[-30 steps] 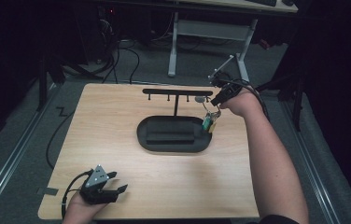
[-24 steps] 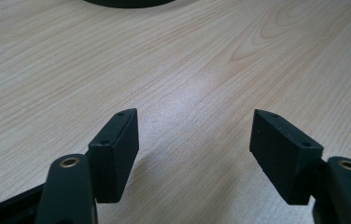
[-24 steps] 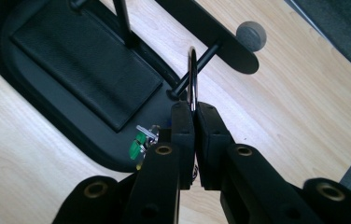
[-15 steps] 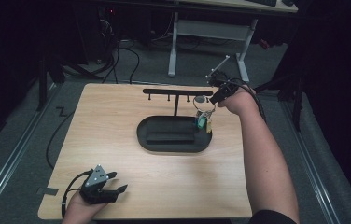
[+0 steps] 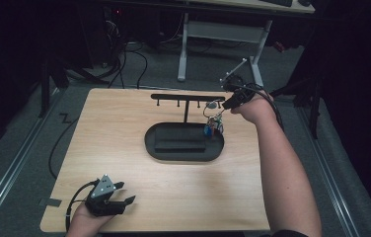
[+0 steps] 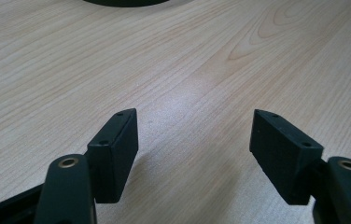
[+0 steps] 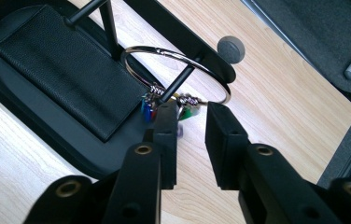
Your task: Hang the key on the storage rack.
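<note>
A black key rack [image 5: 183,97] rises on a post from a black oval base [image 5: 183,143] at the table's far middle. A metal key ring [image 7: 164,50] is looped around the peg at the rack's right end, and its coloured keys [image 5: 213,126] dangle over the base's right end. My right gripper [image 7: 190,112] sits just at the ring's near side, its jaws a little apart with the ring's lower arc and the keys [image 7: 148,109] at their tips. My left gripper [image 5: 126,192] rests open near the table's front left corner, nothing between its jaws [image 6: 194,135].
The wooden table [image 5: 124,128] has bare room left of and in front of the base. A small grey disc [image 7: 230,48] lies on the table just beyond the rack's right end. A white desk frame [image 5: 223,29] and cables stand on the floor behind.
My right gripper moved left and towards the rack with the keys. The ring now sits around the end peg, and the jaws stand slightly apart. The left gripper has not moved.
</note>
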Tool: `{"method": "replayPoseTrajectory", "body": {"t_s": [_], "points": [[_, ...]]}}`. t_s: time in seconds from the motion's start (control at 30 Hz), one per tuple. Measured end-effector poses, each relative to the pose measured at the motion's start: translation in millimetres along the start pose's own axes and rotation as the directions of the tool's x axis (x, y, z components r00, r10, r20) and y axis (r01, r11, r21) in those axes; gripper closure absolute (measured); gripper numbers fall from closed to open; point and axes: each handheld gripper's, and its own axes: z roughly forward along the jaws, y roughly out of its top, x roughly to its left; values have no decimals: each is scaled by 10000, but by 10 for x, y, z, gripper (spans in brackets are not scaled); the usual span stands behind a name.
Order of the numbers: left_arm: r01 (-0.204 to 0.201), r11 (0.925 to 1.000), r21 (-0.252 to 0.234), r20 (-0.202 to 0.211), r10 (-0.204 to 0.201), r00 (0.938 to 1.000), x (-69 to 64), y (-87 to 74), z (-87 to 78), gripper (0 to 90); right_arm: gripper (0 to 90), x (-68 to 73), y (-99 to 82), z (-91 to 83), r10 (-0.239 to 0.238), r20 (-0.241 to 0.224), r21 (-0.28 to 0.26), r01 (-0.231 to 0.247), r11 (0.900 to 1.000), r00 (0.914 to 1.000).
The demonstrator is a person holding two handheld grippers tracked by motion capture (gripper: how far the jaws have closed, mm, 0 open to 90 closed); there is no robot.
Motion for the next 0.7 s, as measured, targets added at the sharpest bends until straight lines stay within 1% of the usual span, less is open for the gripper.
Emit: {"method": "replayPoseTrajectory", "body": {"t_s": [0.03, 0.07, 0.1, 0.2, 0.23, 0.27, 0.37, 0.47, 0.5, 0.53, 0.57, 0.63, 0.7], "points": [[17, 10000, -13, -3, -17, 10000, -1, -1, 1, 330, 725, 0, -11, -8, -31, 36, -29, 31, 10000, 10000], [14, 10000, -11, 1, -14, 10000, -1, 0, 2, 330, 723, 8, -25, -19, 127, 29, -28, -127, 9999, 9999], [1, 10000, -9, 7, -1, 10000, -1, 1, 2, 330, 717, 2, -39, -21, 47, -19, -72, -48, 10000, 10000], [-27, 10000, -23, 8, 27, 10000, 0, 2, 8, 330, 683, 11, -83, -32, 26, 32, -84, -25, 10000, 10000], [-25, 10000, -26, 15, 25, 10000, 0, 3, 10, 330, 665, 28, -106, -42, 242, 43, -107, -241, 9997, 9997], [-33, 10000, -21, 37, 33, 10000, 1, 5, 14, 330, 645, 26, -123, -43, 87, 77, -219, -85, 9997, 9999], [-80, 10000, 20, 61, 80, 9999, -2, 13, 21, 329, 597, 76, -200, -46, 191, 184, -380, -184, 9991, 9996], [-138, 9999, 6, 31, 138, 9999, -15, 21, 28, 329, 564, 131, -304, -45, 253, 101, -648, -246, 9976, 9996], [-143, 9999, -31, 25, 143, 9999, -20, 21, 32, 328, 546, 158, -347, -42, 357, 106, -719, -349, 9968, 9993], [-173, 9998, 29, 50, 173, 9998, -21, 24, 30, 328, 534, 169, -390, -32, 255, 110, -805, -245, 9965, 9996], [-200, 9998, 43, 48, 199, 9998, -26, 23, 33, 328, 526, 183, -426, -22, 331, 87, -814, -323, 9962, 9994], [-203, 9998, 47, 35, 203, 9998, -35, 20, 39, 328, 512, 197, -524, -1, 334, 146, -984, -318, 9946, 9993], [-214, 9997, 71, 17, 214, 9998, -41, 18, 42, 328, 483, 209, -643, 22, 438, 104, -1194, -422, 9919, 9990]]}}
